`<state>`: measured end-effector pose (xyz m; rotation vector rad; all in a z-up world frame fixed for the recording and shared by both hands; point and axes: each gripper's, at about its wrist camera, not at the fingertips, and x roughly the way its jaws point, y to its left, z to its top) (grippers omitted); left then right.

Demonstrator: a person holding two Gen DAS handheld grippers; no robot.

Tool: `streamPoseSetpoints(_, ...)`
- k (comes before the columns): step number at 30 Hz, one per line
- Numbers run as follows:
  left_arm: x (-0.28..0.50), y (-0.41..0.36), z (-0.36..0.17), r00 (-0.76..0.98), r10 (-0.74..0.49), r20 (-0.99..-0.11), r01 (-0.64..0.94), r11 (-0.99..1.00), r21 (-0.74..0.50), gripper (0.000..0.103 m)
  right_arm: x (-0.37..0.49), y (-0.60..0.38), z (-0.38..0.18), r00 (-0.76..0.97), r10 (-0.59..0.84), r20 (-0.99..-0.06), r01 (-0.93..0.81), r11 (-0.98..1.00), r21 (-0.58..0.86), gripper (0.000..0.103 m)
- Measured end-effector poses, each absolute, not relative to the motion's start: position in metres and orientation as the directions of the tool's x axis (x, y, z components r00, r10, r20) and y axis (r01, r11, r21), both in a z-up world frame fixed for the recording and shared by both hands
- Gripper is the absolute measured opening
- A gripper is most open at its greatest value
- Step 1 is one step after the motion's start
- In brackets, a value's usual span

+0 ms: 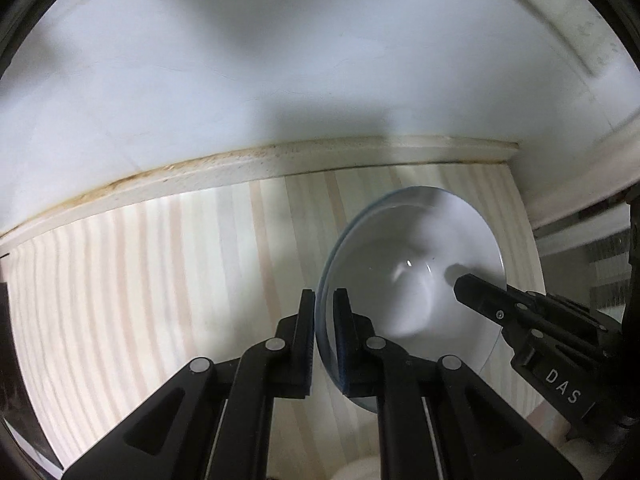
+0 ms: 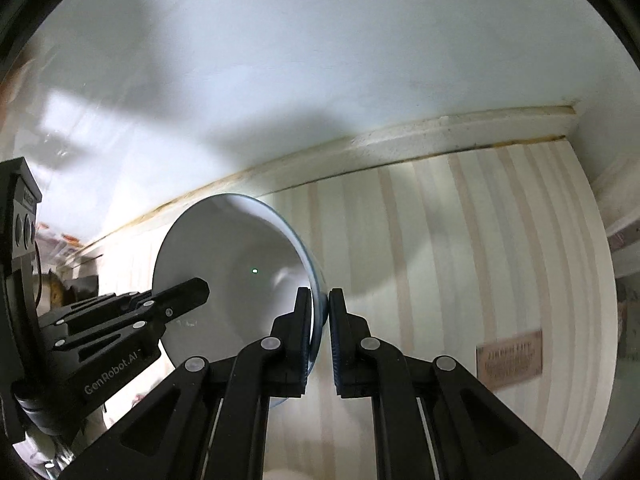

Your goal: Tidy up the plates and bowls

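White bowl (image 1: 408, 280) sits lower right in my left view; left gripper (image 1: 324, 320) and right gripper (image 2: 320, 320) each clamp opposite rim edges.

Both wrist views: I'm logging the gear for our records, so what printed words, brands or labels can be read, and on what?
"DAS" - white letters on the right gripper, seen in the left wrist view.
"GenRobot.AI" - white letters on the left gripper, seen in the right wrist view.
Brown label on the striped surface: it has printed lines, too blurred to read.
The bowl shows no text.
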<state>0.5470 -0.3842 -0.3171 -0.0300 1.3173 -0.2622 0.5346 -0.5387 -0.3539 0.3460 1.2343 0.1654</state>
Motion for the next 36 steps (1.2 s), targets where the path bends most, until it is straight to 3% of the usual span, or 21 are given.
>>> streamPoseSetpoints(15,0.439,-0.362,-0.29,0.239,-0.227,-0.944,0.22,0.96,-0.175,0.008,0.396,-0.529,-0.282,0.367,0.329,-0.87,0.032,0.93,0.365,0.011)
streamPoseSetpoints(26,0.389,-0.36,-0.32,0.154,-0.215,-0.964,0.269,0.948,-0.168,0.008,0.319,-0.525,-0.312,0.291,0.337,-0.895,0.07,0.926,0.372,0.011)
streamPoseSetpoints(36,0.37,-0.368,-0.348,0.087,-0.181,-0.98,0.296,0.944,-0.148,0.008,0.301,-0.526,-0.351,0.215,0.33,-0.919,0.104,0.928,0.357,0.011)
